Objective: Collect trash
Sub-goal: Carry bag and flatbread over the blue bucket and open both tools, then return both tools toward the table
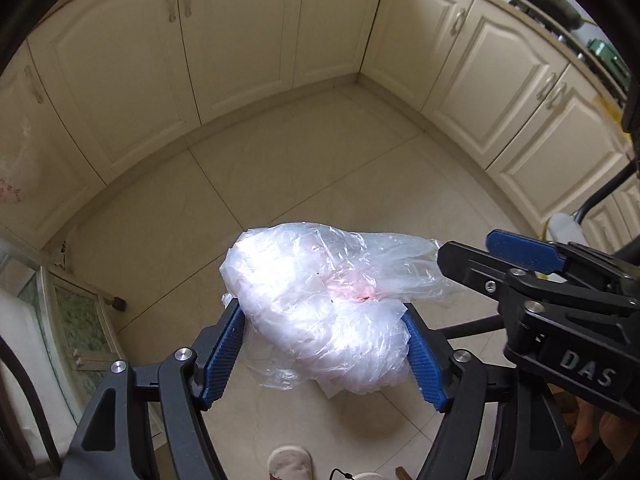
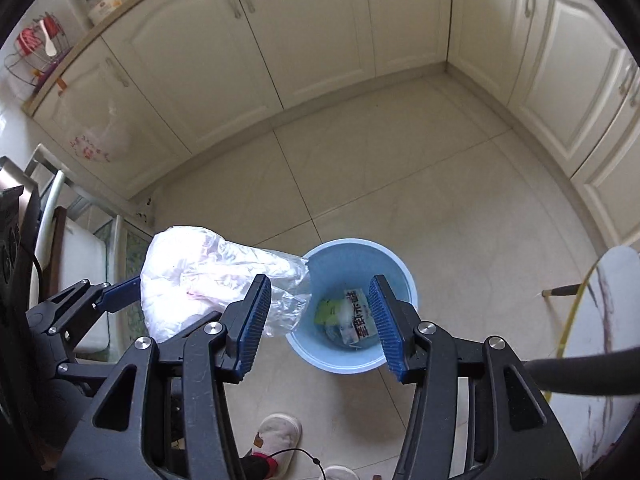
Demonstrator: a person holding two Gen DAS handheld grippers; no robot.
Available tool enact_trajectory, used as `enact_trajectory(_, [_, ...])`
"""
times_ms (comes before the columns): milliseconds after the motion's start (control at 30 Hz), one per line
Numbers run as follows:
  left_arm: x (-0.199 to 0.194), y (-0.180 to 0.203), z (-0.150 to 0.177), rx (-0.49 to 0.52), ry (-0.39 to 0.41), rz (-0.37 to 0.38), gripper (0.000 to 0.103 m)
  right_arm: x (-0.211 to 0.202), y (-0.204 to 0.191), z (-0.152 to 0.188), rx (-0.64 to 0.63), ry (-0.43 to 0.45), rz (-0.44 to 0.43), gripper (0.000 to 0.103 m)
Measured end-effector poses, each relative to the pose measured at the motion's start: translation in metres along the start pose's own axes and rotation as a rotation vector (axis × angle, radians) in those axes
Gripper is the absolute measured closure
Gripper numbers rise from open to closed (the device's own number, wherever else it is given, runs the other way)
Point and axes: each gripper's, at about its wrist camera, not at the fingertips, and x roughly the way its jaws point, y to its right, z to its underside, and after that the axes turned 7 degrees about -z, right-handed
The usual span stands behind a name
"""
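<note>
While the left wrist view looks steeply down at the tiled floor (image 1: 304, 168), the left gripper (image 1: 324, 356) has its 2 blue-padded jaws spread wide and pressed against either flank of a crumpled clear plastic bag (image 1: 320, 300). That bag fills the gap between them, bulging up past the tips; its long axis runs across the jaws, from lower left to upper right, and a loose tail points right toward the right gripper (image 1: 520, 256), which lies just beside that tail. A faint pink stain shows near the bag's middle. Cream cabinet doors (image 1: 240, 40) line the room's corner, and a slipper (image 1: 290, 462) shows at the bottom edge.

From the right wrist view, the right gripper (image 2: 320, 328) holds nothing: its jaws stand apart with only air between them, above a light blue bin (image 2: 384, 260) on the floor, where a printed packet (image 2: 356, 312) and other scraps lie. The bag sits left of these jaws, clamped by the left gripper (image 2: 120, 296), its loose end reaching over the bin's left rim and brushing the outer side of the left jaw.
</note>
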Motion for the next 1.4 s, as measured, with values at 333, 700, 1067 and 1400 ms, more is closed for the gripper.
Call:
enact_trajectory(333, [0.004, -0.001, -0.045, -0.017, -0.028, -0.058, 0.028, 0.002, 0.012, -0.004, 0.019, 0.013, 0.014, 0.033])
enact_trajectory(700, [-0.126, 0.045, -0.047, -0.086, 0.157, -0.118, 0.028, -0.090, -0.047, -0.001, -0.082, 0.157, 0.022, 0.022])
enact_trajectory(1067, [-0.319, 0.126, 0.063, -0.082, 0.491, -0.102, 0.014, -0.275, -0.108, 0.062, -0.183, 0.458, 0.129, 0.008])
enact_trajectory(1400, [-0.438, 0.200, 0.215, -0.043, 0.788, -0.091, 0.001, -0.443, -0.135, 0.156, -0.185, 0.741, 0.233, 0.000])
